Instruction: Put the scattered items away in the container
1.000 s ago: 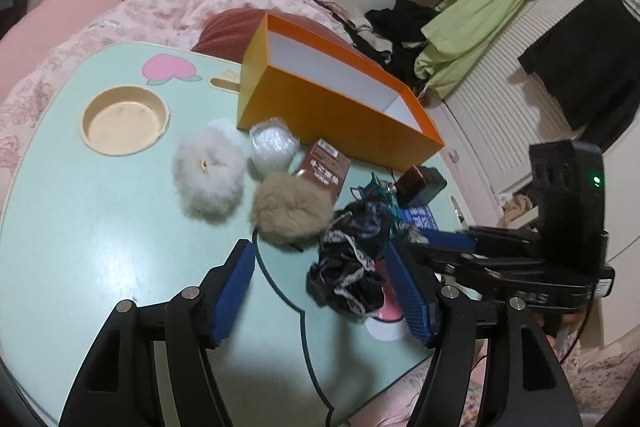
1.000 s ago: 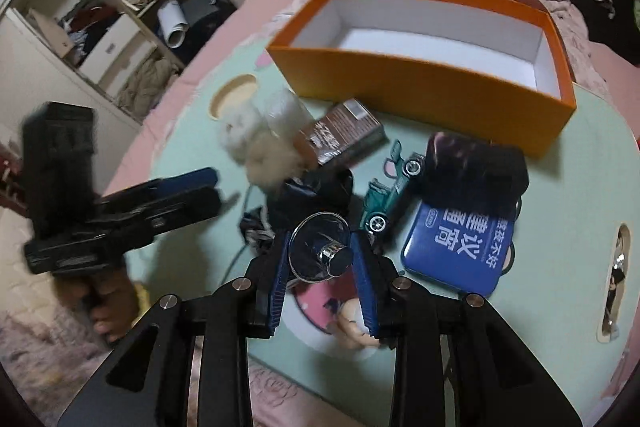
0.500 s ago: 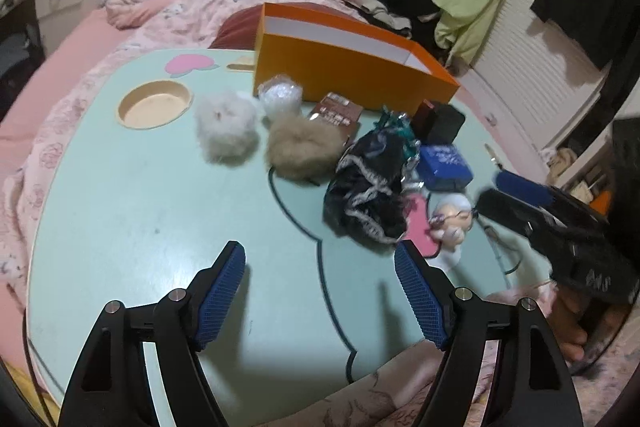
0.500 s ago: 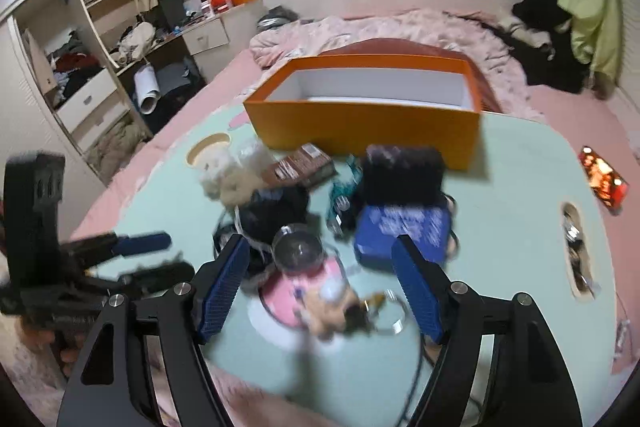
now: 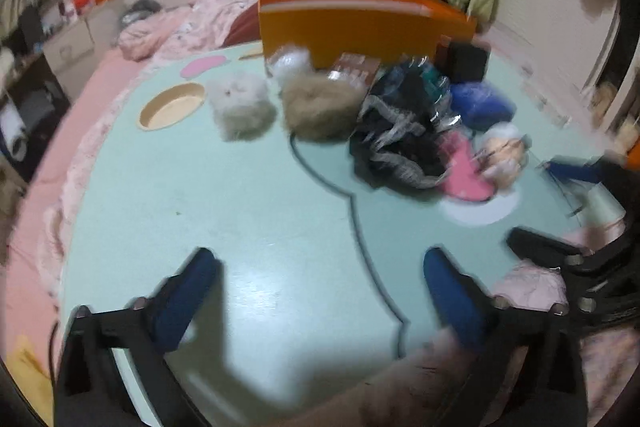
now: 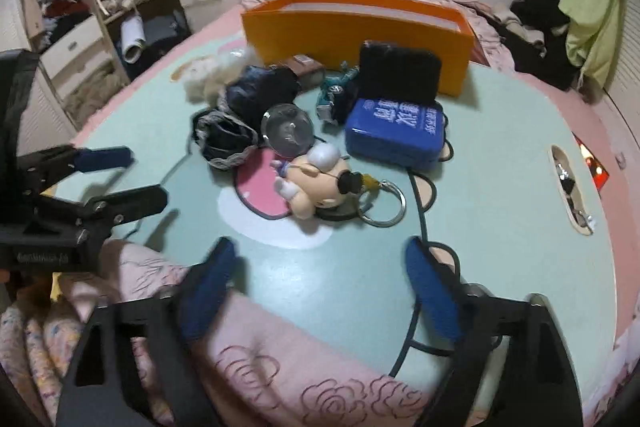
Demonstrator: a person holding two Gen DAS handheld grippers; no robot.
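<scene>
— What has changed since a second ago?

— Both tools have pulled back to the near edge of the table. The right gripper, which was clamped on the clear glass ball, now stands wide apart and empty at the bottom of its view, over the pale green table and the pink rose-print cloth. The ball lies on the table in the middle of the frame, touching the dark lace-trimmed cloth.

— And the left one?

— The left gripper is also spread wide with nothing between its blue pads, low in a motion-blurred view. In the right wrist view it enters from the left edge, fingers pointing right, level with the tabletop.

— Where are the scattered things?

— Just past the ball, a doll keychain lies on its side, its metal ring to the right. Right of centre sits a blue tin with a black case leaning at its far edge, a green toy car beside them. In the left view, a white puff and a tan puff sit centre-top, a brown packet behind them.

— And the container?

— The orange box stands at the far side of the table, upper centre, behind all of them; its inside is not visible from here.
</scene>
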